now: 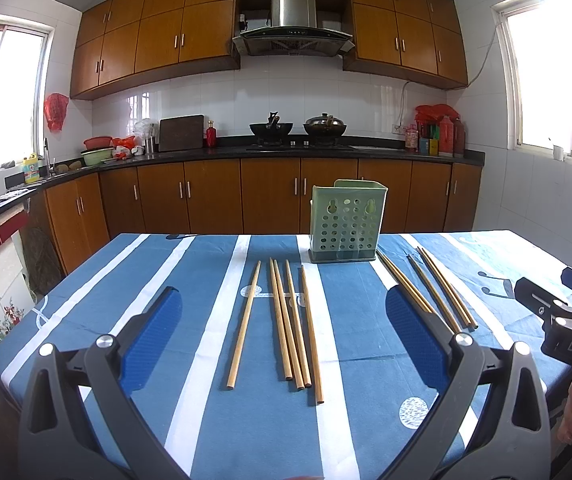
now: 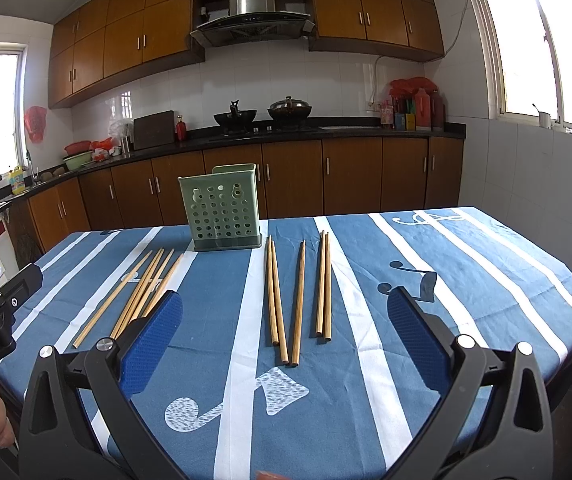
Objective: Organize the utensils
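Lying ahead of both spread, empty tongs, left [image 1: 282, 312] and right [image 2: 286, 312], slim wooden chopsticks [image 1: 286, 320] flank a perforated green plastic holder [image 1: 348, 222].

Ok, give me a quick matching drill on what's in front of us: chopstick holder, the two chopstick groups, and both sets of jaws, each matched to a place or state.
Things:
1. green holder
2. lighter chopsticks
3. darker chopsticks
4. left gripper and right gripper

Places or states:
A. flat on the cloth, left of the holder
B. jaws wide open, holding nothing
C. upright at the far side of the table, no chopsticks showing in it
D. flat on the cloth, right of the holder

Pairs: 1-C, 2-A, 3-D, 4-B
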Tool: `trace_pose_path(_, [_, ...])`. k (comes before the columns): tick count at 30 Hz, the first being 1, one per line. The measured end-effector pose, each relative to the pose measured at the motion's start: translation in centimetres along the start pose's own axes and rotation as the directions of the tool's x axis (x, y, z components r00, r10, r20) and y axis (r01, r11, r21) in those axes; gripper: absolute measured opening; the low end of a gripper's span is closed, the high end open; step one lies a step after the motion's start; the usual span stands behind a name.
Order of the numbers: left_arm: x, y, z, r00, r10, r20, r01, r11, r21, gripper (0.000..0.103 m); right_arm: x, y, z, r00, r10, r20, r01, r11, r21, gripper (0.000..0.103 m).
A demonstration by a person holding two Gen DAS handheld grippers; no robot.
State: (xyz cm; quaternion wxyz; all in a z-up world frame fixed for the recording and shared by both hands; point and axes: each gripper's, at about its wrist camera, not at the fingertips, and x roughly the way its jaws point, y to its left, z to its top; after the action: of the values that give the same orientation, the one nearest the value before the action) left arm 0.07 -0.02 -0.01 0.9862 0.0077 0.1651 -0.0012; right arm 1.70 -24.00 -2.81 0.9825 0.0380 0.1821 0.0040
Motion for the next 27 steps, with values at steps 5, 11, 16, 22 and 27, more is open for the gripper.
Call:
trace_pose_path(5, [0.01, 0.00, 0.00, 1.000, 0.000, 0.000, 0.000, 1.000, 0.000, 0.099, -0.01, -0.02, 0.00, 1.000, 0.000, 0.000, 0.000, 1.000, 0.001, 0.101])
trace_pose_path(11, [0.02, 0.00, 0.00, 1.000, 0.000, -0.001, 0.000, 1.000, 0.000, 0.099, -0.02, -0.04, 0.01, 1.000, 0.000, 0.000, 0.000, 1.000, 0.001, 0.101])
trace_pose_path(16, [0.04, 0.00, 0.00, 1.000, 0.000, -0.002, 0.000, 1.000, 0.000, 0.099, -0.03, -0.06, 0.01, 1.000, 0.001, -0.001, -0.001, 1.000, 0.001, 0.101])
trace_pose_path(22, [0.24, -0.55, -0.44, 1.000, -0.001, -0.003, 0.001, 1.000, 0.000, 0.099, 0.01, -0.10, -0.01, 1.000, 0.000, -0.002, 0.000, 1.000, 0.002, 0.101])
trace_pose_path(27, [0.37, -0.57, -0.47, 1.000, -0.001, -0.003, 0.001, 1.000, 0.000, 0.099, 0.08, -0.14, -0.05, 1.000, 0.001, -0.003, -0.001, 1.000, 0.003, 0.101])
